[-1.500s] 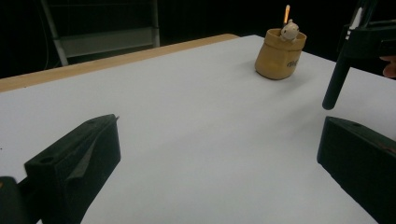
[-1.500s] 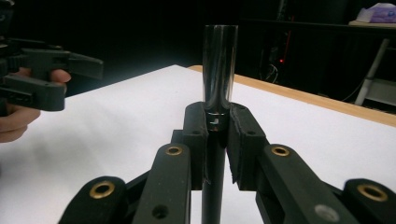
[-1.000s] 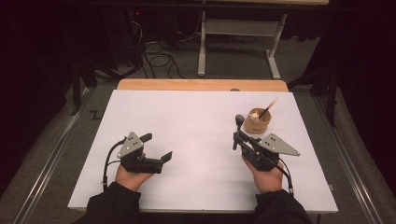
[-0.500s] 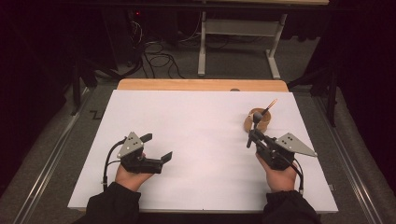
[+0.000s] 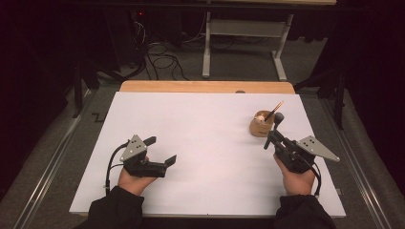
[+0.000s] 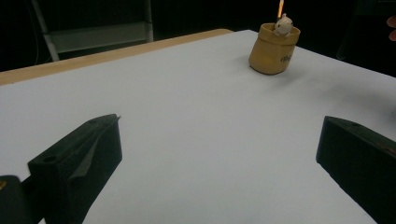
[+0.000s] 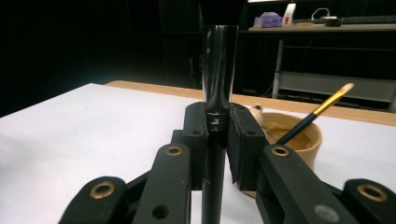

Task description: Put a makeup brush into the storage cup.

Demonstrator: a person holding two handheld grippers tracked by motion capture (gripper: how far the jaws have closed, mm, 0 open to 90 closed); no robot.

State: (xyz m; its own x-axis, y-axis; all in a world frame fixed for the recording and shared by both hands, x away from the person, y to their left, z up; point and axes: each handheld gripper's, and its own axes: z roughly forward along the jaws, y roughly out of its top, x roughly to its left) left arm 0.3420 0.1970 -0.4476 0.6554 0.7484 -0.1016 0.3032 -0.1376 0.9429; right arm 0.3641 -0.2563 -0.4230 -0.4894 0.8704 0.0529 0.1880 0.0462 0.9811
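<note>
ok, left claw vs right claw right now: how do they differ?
The left claw stands wide open with nothing between its jaws; the right claw is shut on a dark brush. The left claw sits far from the wooden cup; the right claw is close beside it. Both are hand-held over the white table.

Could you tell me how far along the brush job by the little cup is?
Done: one thin brush already stands in the tan cup. In hand: the right claw is shut on a dark makeup brush beside the cup. Left: setting it in. The left claw rests open.
</note>
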